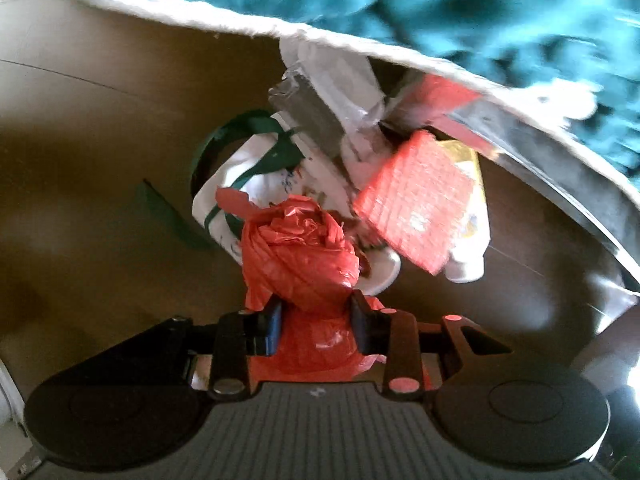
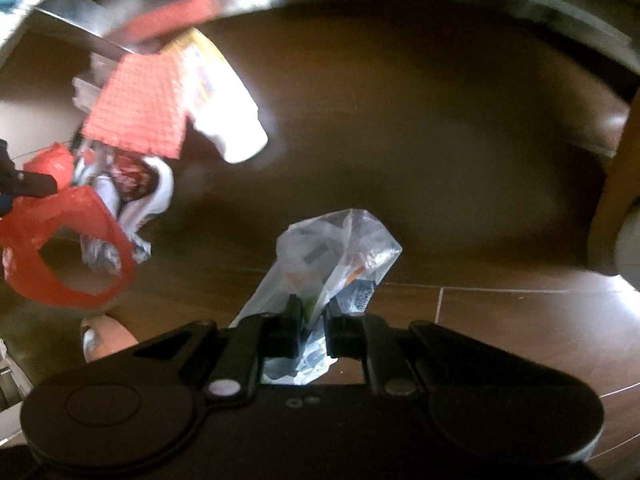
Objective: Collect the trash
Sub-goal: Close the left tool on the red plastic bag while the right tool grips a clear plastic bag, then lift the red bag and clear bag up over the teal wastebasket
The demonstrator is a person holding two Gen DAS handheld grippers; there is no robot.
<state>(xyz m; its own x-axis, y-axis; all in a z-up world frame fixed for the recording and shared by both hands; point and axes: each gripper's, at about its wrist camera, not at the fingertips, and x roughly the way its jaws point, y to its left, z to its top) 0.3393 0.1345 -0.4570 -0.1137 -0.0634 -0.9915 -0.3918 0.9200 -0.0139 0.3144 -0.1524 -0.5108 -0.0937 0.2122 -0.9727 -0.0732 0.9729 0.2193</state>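
Note:
My left gripper (image 1: 316, 312) is shut on a knotted red plastic bag (image 1: 300, 252), held above the brown floor. The same red bag (image 2: 64, 252) shows at the left of the right wrist view. My right gripper (image 2: 312, 328) is shut on a clear plastic bag of scraps (image 2: 336, 256). Beyond the red bag lies a trash pile: a red patterned packet (image 1: 416, 200), a white bottle (image 1: 468, 232), a white bag with green handles (image 1: 248, 160) and grey wrappers (image 1: 312, 108). The packet (image 2: 140, 108) and bottle (image 2: 228, 120) also show in the right wrist view.
A bed edge with a pale frame (image 1: 520, 120) and teal bedding (image 1: 480, 12) hangs over the pile. Brown floor tiles (image 2: 500, 320) spread around. A bare foot (image 2: 106, 338) stands at the lower left of the right wrist view. A wooden post (image 2: 616, 200) is at right.

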